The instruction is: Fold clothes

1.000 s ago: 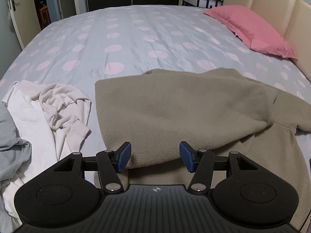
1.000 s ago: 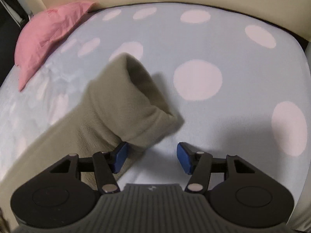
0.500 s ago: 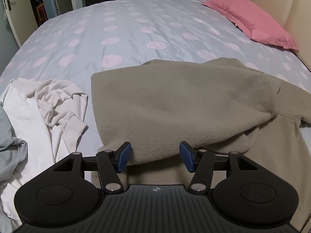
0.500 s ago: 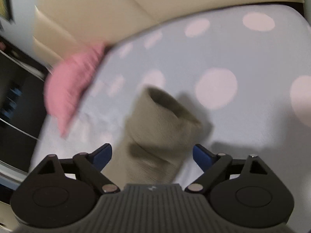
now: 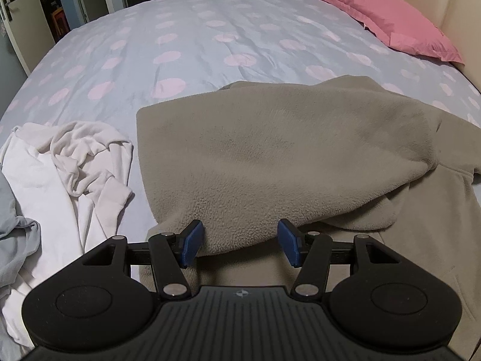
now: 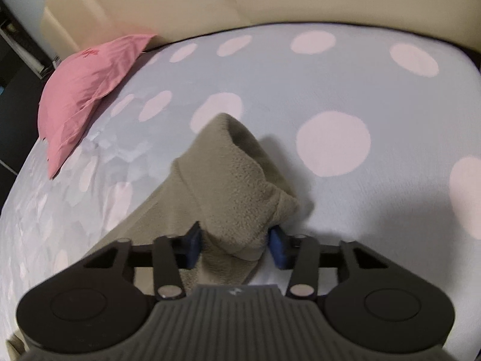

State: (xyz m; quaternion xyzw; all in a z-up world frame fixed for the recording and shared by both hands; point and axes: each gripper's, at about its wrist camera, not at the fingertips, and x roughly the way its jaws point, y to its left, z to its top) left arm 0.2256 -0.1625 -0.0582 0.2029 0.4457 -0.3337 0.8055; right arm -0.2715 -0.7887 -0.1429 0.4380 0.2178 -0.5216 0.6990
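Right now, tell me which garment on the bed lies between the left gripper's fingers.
The olive fleece: its folded edge sits between the open left gripper. The crumpled white top and the grey garment lie off to the left, untouched.

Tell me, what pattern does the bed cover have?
The bed cover is pale blue-grey with pink dots, clearest in the left wrist view.

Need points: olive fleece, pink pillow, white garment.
olive fleece point(image 5: 285, 150), left wrist view, middle of folded-over top layer.
pink pillow point(image 5: 387, 21), left wrist view, centre of pillowcase.
white garment point(image 5: 75, 153), left wrist view, crumpled middle.
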